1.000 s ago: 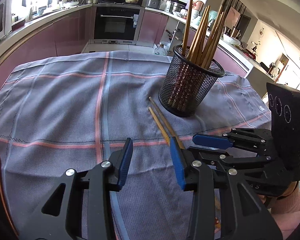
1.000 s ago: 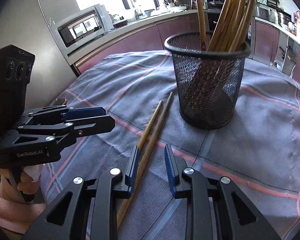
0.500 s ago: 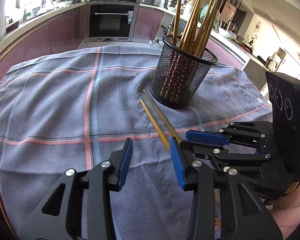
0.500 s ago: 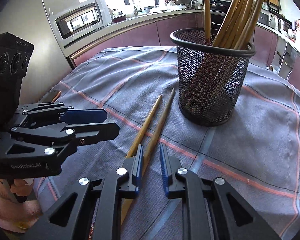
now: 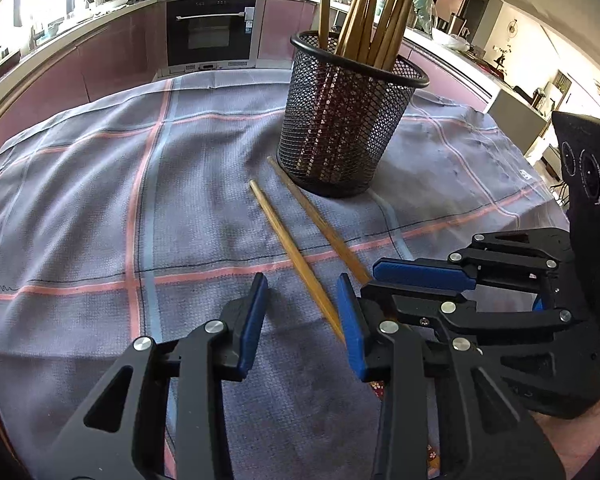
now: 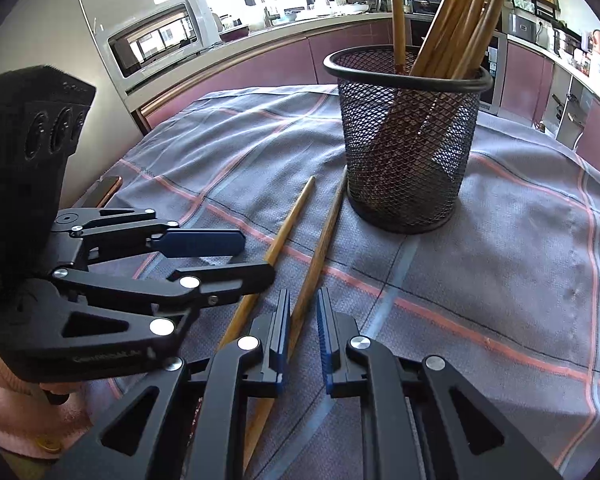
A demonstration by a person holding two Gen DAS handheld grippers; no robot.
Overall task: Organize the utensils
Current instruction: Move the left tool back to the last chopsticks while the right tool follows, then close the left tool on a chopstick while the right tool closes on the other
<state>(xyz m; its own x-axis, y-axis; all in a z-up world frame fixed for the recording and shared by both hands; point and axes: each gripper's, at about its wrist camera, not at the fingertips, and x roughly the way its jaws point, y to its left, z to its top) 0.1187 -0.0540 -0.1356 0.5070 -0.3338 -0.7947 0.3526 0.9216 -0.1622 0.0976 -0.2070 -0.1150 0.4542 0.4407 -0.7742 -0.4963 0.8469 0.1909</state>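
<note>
Beside the black mesh cup [image 5: 346, 120], on its near side, two loose chopsticks are laid flat on the grey checked cloth [image 5: 80, 200] of the worktop, side by side with a gap between them. The tip of one chopstick [image 6: 320, 248] is seen almost touching the cup's base; the other chopstick [image 6: 278, 240] is set slightly farther from the cup. A bundle of chopsticks [image 6: 448, 20] is stood upright inside the cup.

The right tool [image 6: 303, 320] has just been closing around the chopstick nearer the cup: its blue pads are drawn nearly together with that stick between them, and whether it is actually pressed cannot be told. The left tool [image 5: 302, 312] is held apart, having just narrowed a little, with nothing between its pads; the end of the farther chopstick is hidden behind one pad.
</note>
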